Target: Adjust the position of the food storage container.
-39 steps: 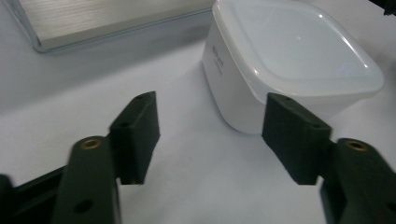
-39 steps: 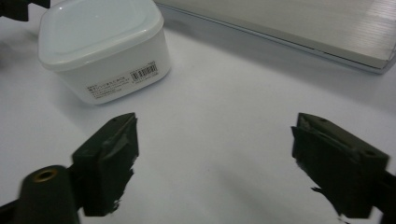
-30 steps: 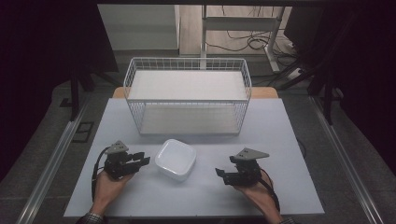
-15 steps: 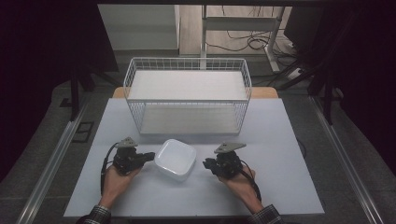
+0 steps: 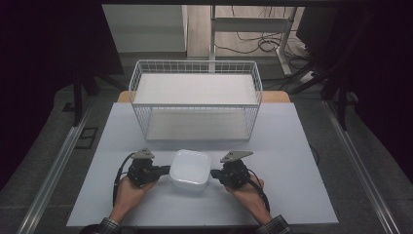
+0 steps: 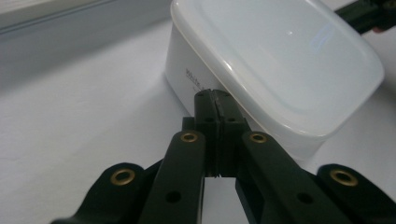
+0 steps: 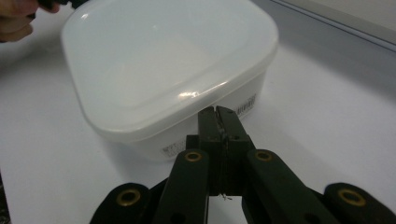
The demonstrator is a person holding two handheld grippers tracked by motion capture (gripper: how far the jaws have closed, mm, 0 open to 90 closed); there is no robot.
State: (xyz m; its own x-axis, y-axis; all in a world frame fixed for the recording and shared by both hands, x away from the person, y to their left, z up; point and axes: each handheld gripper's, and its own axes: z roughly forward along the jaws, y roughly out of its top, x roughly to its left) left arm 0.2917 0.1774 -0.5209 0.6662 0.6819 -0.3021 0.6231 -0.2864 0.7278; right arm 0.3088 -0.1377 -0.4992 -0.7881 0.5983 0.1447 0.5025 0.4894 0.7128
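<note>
On the near half of the pale grey tabletop [image 5: 302, 146], a white, square, round-cornered plastic container with a translucent snap-on lid [image 5: 190, 168] is sitting upright between the two tools, lid upward, in front of the white wire basket [image 5: 195, 97] that is standing at the far side. The container is almost as wide as it is deep, so no long axis is showing; its sides are lying roughly in line with the table edges.

In the left gripper view the container [image 6: 280, 65] is showing small grey print on its side wall, beginning with what reads as "White"; the rest is too small to read. In the right gripper view the container [image 7: 168, 70] is showing two small printed patches low on its wall, like barcode labels, not legible.

The left gripper [image 5: 164, 170] is lying low over the table in the person's left hand [image 5: 127, 187], pointing rightward at the container's left side. Its black jaws are pressed together, the tips just under the lid's rim [image 6: 212, 95] and seemingly touching the wall. The right gripper [image 5: 214, 173] is being held in the right hand [image 5: 246, 187], pointing leftward at the opposite side, jaws likewise closed tight with nothing between them, the tips [image 7: 217, 112] meeting the wall below the lid. Both forearms are reaching in from the near edge, plaid cuffs at the wrists.
</note>
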